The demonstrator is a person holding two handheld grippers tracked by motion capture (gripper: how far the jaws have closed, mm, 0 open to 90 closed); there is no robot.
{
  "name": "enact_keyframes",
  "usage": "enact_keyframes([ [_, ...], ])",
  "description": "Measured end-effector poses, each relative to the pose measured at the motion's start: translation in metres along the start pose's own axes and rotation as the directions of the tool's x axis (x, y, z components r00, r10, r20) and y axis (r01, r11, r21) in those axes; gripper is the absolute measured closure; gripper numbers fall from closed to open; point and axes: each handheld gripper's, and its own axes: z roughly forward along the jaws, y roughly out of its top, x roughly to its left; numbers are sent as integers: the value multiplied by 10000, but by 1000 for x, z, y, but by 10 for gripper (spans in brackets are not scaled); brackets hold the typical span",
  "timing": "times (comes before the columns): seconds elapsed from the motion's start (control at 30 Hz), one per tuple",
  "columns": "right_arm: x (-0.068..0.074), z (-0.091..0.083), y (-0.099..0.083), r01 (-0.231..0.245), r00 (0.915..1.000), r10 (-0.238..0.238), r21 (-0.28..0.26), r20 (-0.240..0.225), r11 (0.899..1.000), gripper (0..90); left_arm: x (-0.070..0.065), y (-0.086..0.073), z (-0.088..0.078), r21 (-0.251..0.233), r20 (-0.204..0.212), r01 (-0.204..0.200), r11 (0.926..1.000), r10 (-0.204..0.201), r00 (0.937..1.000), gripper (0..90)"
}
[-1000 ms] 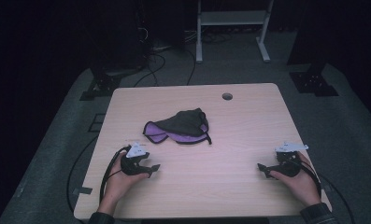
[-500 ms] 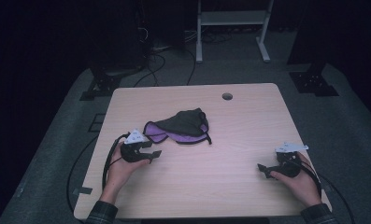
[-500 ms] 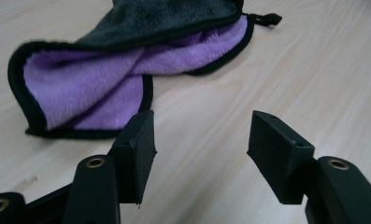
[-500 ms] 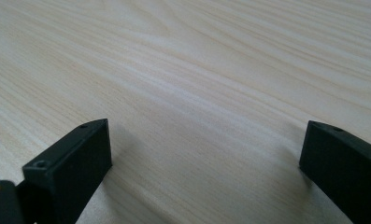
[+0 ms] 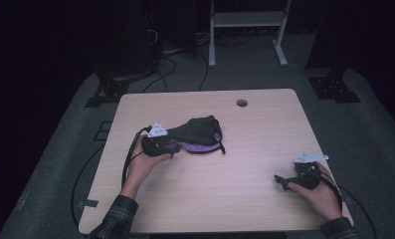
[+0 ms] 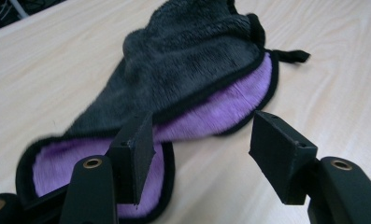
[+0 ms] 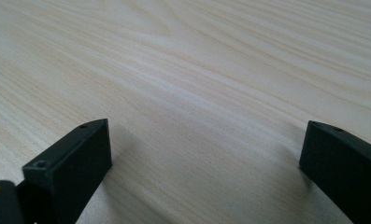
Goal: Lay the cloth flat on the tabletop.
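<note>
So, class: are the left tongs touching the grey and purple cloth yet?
Cannot tell. In the left gripper view the left tongs stand open at the cloth; one jaw overlaps its purple edge, but contact isn't plain.

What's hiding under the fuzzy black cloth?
A purple layer peeks out from under the black cloth, edged in black. It all lies on the wooden table. Whatever sits under the cloth's humped middle is covered, so I cannot tell.
</note>
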Motion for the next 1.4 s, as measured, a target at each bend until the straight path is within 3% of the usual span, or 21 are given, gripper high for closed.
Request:
enact_keyframes([
  [0.57, 0, 0, 0, -8, 10000, 8, -8, -7, 10000, 15, 16, 23, 51, 671, -296, -244, 9974, 264, 9992, 413],
  [0.63, 0, 0, 0, -16, 10000, 16, -6, -9, 10000, 15, 16, 22, 55, 647, -273, -179, 9977, 197, 9994, 540],
  [0.67, 0, 0, 0, -16, 10000, 16, -7, -9, 10000, 15, 16, 21, 57, 751, -257, -93, 9971, 112, 9996, 540],
  [0.73, 0, 0, 0, -16, 10000, 16, -9, -11, 10000, 15, 16, 20, 58, 798, -31, 253, 9965, -251, 9997, 746],
  [0.77, 0, 0, 0, -16, 10000, 16, -9, -11, 10000, 15, 16, 20, 58, 798, -31, 253, 9965, -251, 9997, 793],
  [0.8, 0, 0, 0, -1, 10000, 1, -5, -15, 10000, 15, 14, 21, 55, 873, 176, 458, 9951, -475, 9987, 832],
  [0.9, 0, 0, 0, -8, 10000, 8, -11, -26, 10000, 15, 10, 23, 53, 1015, 474, 542, 9934, -592, 9971, 858],
  [1.07, 0, 0, 0, 4, 10000, -4, -6, -24, 10000, 15, -5, 27, 42, 850, 1391, 967, 9917, -1080, 9844, 862],
  [1.23, 0, 0, 0, -3, 10000, 3, -8, -25, 10000, 15, -28, 30, 29, 661, 2225, 957, 9932, -1082, 9689, 864],
  [1.27, 0, 0, 0, 4, 10000, -4, -5, -23, 10000, 15, -36, 31, 23, 539, 2623, 975, 9938, -1083, 9589, 867],
  [1.3, 0, 0, 0, 4, 10000, -4, -5, -23, 10000, 15, -36, 31, 23, 539, 2623, 975, 9938, -1083, 9589, 868],
  [1.4, 0, 0, 0, 7, 10000, -7, -6, -22, 10000, 15, -48, 34, 11, 202, 3183, 1078, 9940, -1086, 9417, 869],
])
